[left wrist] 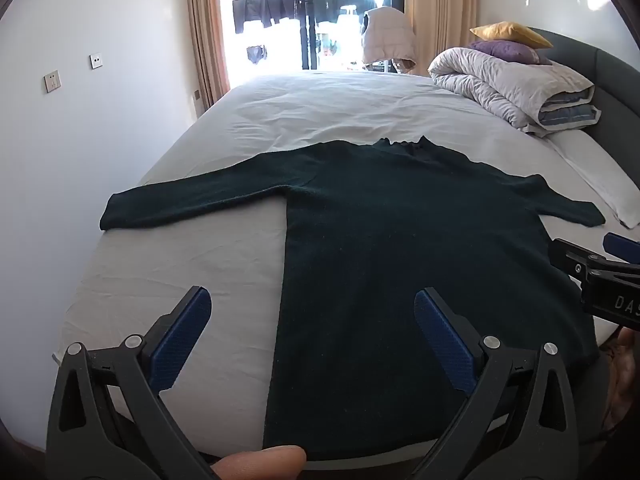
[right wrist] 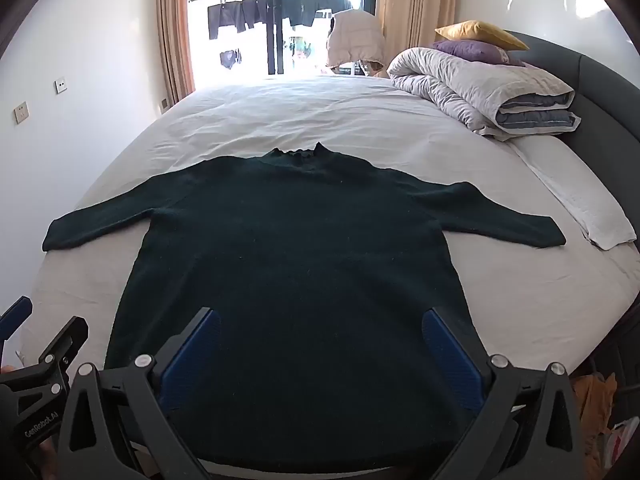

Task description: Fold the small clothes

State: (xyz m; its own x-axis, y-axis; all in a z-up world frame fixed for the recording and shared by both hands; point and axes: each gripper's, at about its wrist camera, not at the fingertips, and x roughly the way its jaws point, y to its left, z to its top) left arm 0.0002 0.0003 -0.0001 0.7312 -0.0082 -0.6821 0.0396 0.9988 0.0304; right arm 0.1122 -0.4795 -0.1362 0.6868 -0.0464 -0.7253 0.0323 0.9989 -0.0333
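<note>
A dark green long-sleeved sweater (left wrist: 400, 248) (right wrist: 304, 264) lies flat on the white bed sheet (left wrist: 192, 264), collar away from me and both sleeves spread out sideways. My left gripper (left wrist: 312, 304) hovers open above the sweater's lower left edge, one blue pad over the sheet and the other over the knit. My right gripper (right wrist: 322, 320) is open too, held above the hem at the sweater's middle, nothing between its pads. The right gripper's body (left wrist: 600, 280) shows at the right edge of the left wrist view. The left gripper's body (right wrist: 36, 364) shows at the lower left of the right wrist view.
A rolled grey duvet (right wrist: 480, 88) with a purple and a yellow pillow (right wrist: 480, 32) sits at the bed's far right by the grey headboard (right wrist: 600, 92). A folded white cloth (right wrist: 580, 204) lies along the right side. Curtains, a glass door and a draped chair stand beyond the bed.
</note>
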